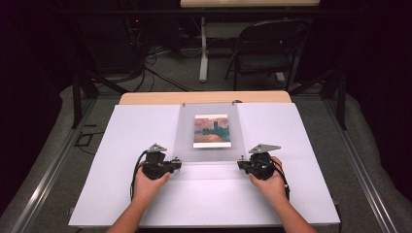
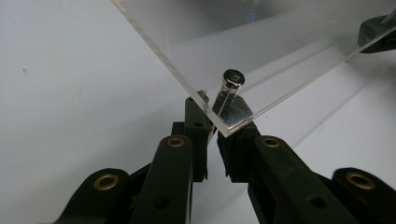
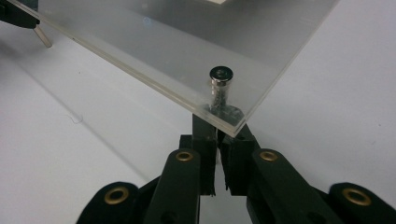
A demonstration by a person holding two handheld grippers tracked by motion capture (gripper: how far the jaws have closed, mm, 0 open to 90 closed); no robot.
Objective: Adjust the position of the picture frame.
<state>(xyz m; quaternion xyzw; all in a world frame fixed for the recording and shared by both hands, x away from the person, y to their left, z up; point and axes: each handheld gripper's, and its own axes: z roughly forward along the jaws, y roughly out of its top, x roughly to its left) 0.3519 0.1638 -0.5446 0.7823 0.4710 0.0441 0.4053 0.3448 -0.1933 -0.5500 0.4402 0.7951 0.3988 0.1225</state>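
Note:
A clear acrylic sheet lies over a small painted picture on a white board. A short metal peg stands in each near corner of the sheet. My left gripper is at the near-left corner. In the left gripper view its jaws are shut on the peg under the sheet. My right gripper is at the near-right corner. In the right gripper view it is shut on that corner's peg below the sheet. The sheet's near edge looks slightly raised.
The white board covers a wooden table whose far edge shows. Two more pegs sit at the sheet's far corners. A folding chair and a table leg stand on the floor beyond. Wide white margins flank the sheet.

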